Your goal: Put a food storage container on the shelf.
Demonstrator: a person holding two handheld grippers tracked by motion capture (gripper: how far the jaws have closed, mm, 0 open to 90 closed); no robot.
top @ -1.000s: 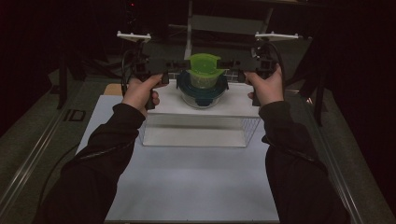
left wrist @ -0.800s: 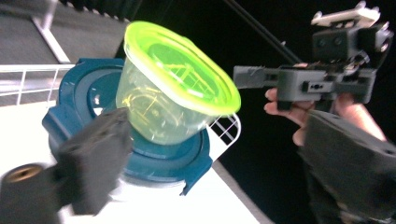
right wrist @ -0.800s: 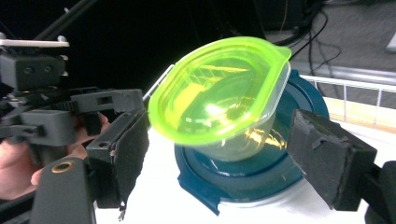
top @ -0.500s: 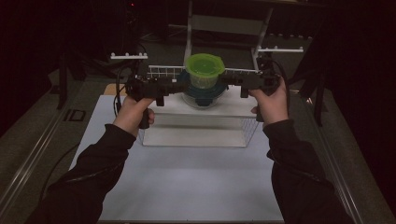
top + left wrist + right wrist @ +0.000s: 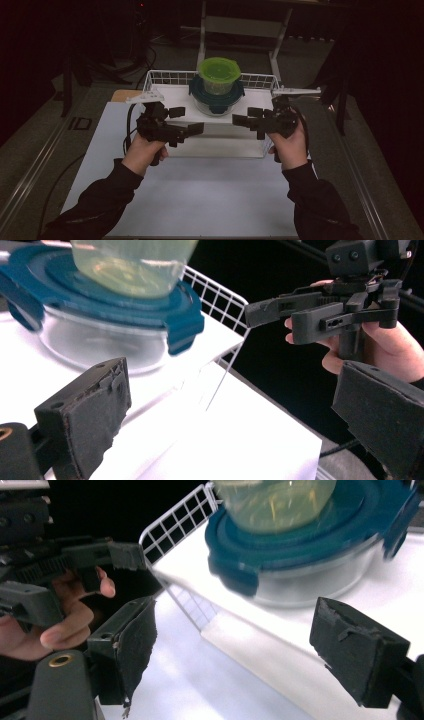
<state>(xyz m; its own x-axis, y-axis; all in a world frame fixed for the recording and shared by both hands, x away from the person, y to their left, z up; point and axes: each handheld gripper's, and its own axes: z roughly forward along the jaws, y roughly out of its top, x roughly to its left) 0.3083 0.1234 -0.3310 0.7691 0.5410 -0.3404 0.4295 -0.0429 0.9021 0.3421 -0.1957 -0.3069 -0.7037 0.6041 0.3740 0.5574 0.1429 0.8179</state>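
A clear container with a blue clip lid (image 5: 216, 99) stands on a white platform (image 5: 172, 98). A smaller clear container with a green lid (image 5: 218, 74) sits on top of it. My left gripper (image 5: 187, 121) hangs open and empty, in front of the stack and to its left. My right gripper (image 5: 247, 116) is open and empty at the front right. In the left gripper view the blue-lidded container (image 5: 115, 315) is ahead at upper left, beyond my open left gripper (image 5: 230, 425). In the right gripper view it (image 5: 310, 555) lies past my open right gripper (image 5: 240, 650).
A white wire basket (image 5: 170, 77) rims the platform at the back. A see-through box wall (image 5: 225, 145) fronts it, on a white table mat (image 5: 200, 195). Dark floor and a metal frame (image 5: 272, 40) lie beyond. A rail (image 5: 35, 160) runs along the left.
Both grippers have drawn back from the sides of the container stack toward the person and now hang in front of it. The stack stays on the platform.
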